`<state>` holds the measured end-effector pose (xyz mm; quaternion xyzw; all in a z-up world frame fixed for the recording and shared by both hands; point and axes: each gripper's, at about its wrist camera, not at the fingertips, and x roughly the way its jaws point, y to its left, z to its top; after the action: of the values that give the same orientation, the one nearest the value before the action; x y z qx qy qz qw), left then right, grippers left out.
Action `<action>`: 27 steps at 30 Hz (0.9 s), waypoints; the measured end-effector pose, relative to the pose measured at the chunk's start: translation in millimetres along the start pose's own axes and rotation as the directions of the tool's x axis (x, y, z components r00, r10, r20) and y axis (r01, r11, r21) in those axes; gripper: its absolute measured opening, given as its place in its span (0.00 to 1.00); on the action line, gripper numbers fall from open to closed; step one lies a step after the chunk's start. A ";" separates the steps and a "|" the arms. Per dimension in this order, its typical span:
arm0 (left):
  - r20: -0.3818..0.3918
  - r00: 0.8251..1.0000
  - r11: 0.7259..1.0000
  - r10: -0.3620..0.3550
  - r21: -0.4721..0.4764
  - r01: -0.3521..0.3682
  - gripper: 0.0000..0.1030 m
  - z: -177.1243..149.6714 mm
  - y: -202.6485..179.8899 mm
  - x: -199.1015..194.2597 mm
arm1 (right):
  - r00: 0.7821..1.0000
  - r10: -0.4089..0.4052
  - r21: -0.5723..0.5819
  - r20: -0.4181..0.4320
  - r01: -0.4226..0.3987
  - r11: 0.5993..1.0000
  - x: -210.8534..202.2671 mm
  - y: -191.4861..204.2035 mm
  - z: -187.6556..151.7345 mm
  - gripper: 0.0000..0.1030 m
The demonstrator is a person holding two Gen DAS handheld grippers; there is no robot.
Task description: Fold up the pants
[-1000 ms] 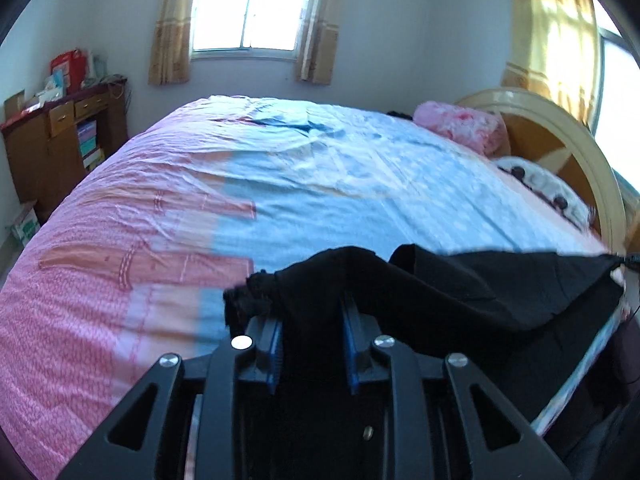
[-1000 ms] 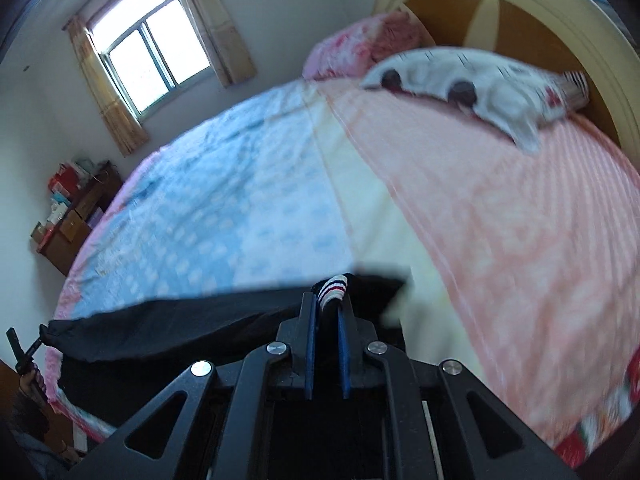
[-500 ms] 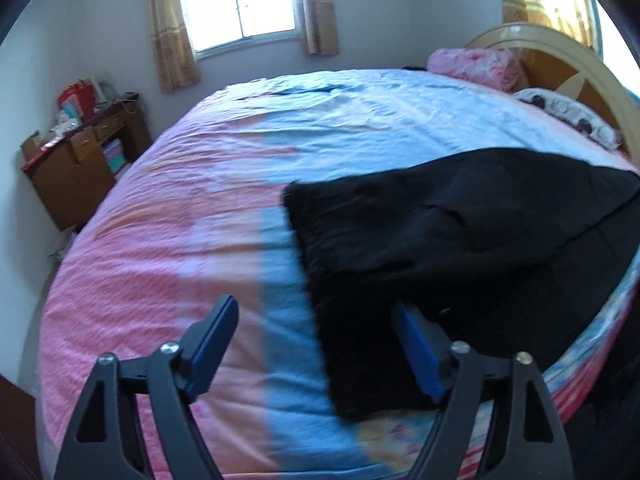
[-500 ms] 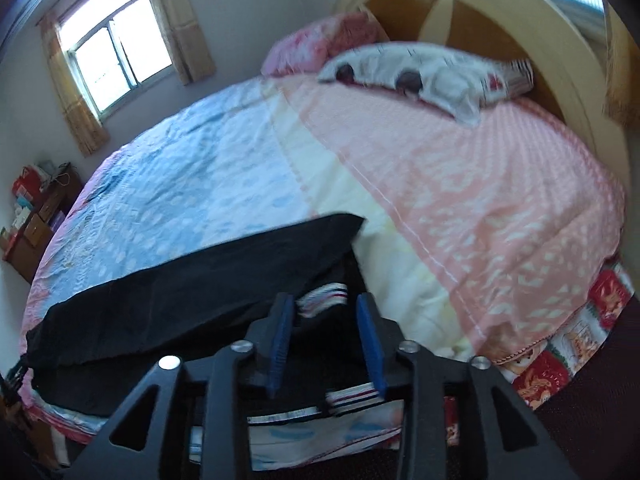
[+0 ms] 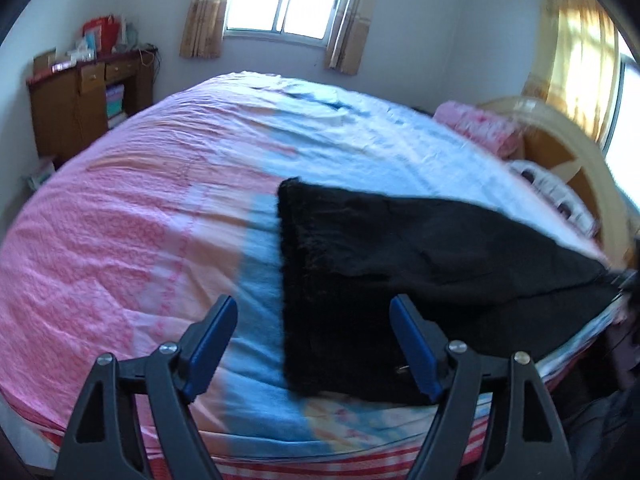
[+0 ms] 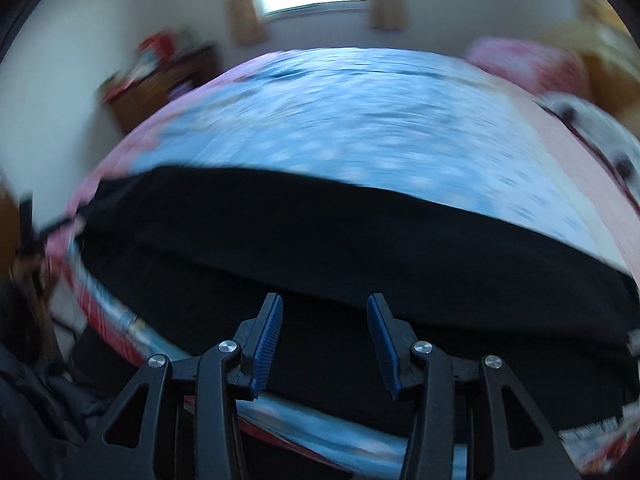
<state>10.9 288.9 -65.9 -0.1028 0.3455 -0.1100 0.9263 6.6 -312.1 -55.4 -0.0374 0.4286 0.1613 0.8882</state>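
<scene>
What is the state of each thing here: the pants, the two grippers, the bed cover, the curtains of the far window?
Black pants: lying flat near the bed's front edge, no gripper holds them.
Left gripper: open wide, jaws just opened, pads clear of the cloth.
Right gripper: open, jaws just opened, nothing pinched; view blurred.
Bed cover: spread out, slightly wrinkled.
Far window curtains: drawn aside.

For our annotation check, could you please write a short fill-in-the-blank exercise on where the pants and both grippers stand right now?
1. The black pants lie spread on the ____.
2. The left gripper stands ____, holding nothing.
3. The right gripper hovers over the ____ with its jaws apart.
4. The wooden cabinet stands against the wall beside the ____.

Missing words: bed; open; pants; window
</scene>
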 end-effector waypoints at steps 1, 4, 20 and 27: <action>0.008 1.000 1.000 -0.017 -0.012 0.017 0.78 1.4 -1.3 -0.1 | 0.999 0.030 -0.009 -0.024 -0.030 0.999 13.5 11.3 2.2 0.45; 0.009 0.998 0.997 -0.057 -0.057 0.058 0.78 8.2 -6.5 9.4 | 0.999 0.011 -0.053 -0.041 -0.013 0.999 37.4 33.6 4.2 0.45; -0.070 0.989 0.985 -0.132 -0.117 0.123 0.53 12.1 -7.2 53.5 | 0.959 -0.282 -0.472 -0.017 0.241 0.848 103.0 84.8 5.9 0.43; -0.055 0.988 0.986 -0.142 -0.098 0.136 0.20 15.8 -8.2 49.0 | 0.973 -0.230 -0.418 -0.028 0.197 0.887 101.2 79.9 10.5 0.10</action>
<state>56.4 269.4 -82.4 -0.1666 0.3709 -0.1609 0.8993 47.8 -208.7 -121.3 -0.2769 0.4118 0.1478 0.8555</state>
